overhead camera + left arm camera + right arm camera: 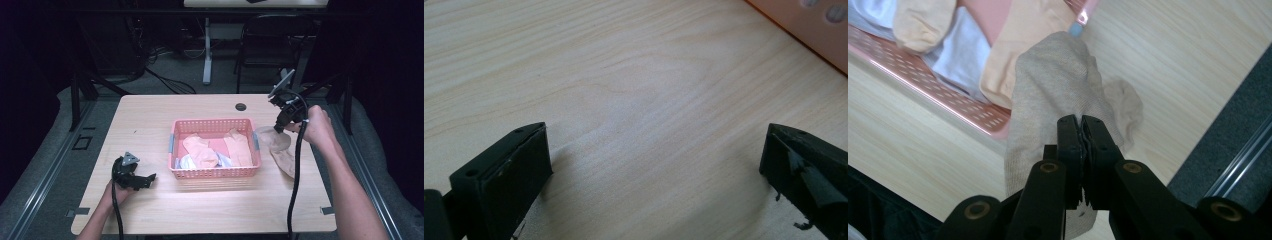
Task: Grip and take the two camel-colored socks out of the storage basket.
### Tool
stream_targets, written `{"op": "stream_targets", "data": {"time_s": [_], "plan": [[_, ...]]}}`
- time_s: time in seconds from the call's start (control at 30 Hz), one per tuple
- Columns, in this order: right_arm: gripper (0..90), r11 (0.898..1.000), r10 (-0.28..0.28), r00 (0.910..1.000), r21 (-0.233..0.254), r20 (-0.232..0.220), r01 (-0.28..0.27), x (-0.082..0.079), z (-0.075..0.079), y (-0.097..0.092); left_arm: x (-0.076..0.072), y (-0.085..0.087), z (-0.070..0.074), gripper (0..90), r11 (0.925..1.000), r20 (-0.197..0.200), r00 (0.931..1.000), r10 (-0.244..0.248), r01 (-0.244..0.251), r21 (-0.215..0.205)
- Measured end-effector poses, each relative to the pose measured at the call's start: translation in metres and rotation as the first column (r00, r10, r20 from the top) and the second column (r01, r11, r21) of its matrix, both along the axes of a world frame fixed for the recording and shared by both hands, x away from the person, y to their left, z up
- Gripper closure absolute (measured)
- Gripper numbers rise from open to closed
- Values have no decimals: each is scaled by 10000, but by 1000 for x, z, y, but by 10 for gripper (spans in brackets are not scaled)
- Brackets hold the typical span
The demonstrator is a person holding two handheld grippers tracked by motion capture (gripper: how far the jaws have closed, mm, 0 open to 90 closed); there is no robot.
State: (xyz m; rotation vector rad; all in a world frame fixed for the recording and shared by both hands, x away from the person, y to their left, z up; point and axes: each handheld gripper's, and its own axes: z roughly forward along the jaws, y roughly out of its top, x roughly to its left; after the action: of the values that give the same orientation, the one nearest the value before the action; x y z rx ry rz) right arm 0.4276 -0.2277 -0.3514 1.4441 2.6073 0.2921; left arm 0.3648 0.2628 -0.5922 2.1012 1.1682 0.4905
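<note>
Right hand-held gripper [1081,122] pinches a beige sock [1058,85] that we lift just beside the basket [215,172] at its right; the left hand-held gripper [654,165] rests spread on the bench [150,115]. We judge the sock light, limp, best nipped at an edge. We count one basket, two hand-held grippers, another beige sock [285,160] on the bench, and several socks inside.

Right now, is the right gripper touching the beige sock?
Touching. The right gripper view shows the right gripper with its jaws shut on the beige sock, pinching the fabric.
</note>
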Motion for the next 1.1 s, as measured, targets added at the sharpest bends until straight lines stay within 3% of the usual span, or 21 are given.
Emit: {"op": "stream_targets", "data": {"time_s": [0.33,0.53,0.77,0.8,1.1], "plan": [[872,9969,-790,9969,8,-9,790,-6,-2,-38,0,0,0,0,10000,10,10000,7,-7,4],[871,9954,-958,9954,3,-55,958,-6,-7,-54,0,0,0,0,10000,11,10000,11,-11,0],[871,9922,-1240,9918,88,-314,1244,-2,-31,-64,0,0,0,0,10000,4,10000,15,-15,0],[870,9907,-1345,9900,148,-427,1352,0,-41,-67,0,0,0,0,10000,7,10000,15,-15,-1],[870,9881,-1509,9841,140,-940,1529,6,-82,-75,0,0,0,0,10000,9,10000,11,-11,3]]}}
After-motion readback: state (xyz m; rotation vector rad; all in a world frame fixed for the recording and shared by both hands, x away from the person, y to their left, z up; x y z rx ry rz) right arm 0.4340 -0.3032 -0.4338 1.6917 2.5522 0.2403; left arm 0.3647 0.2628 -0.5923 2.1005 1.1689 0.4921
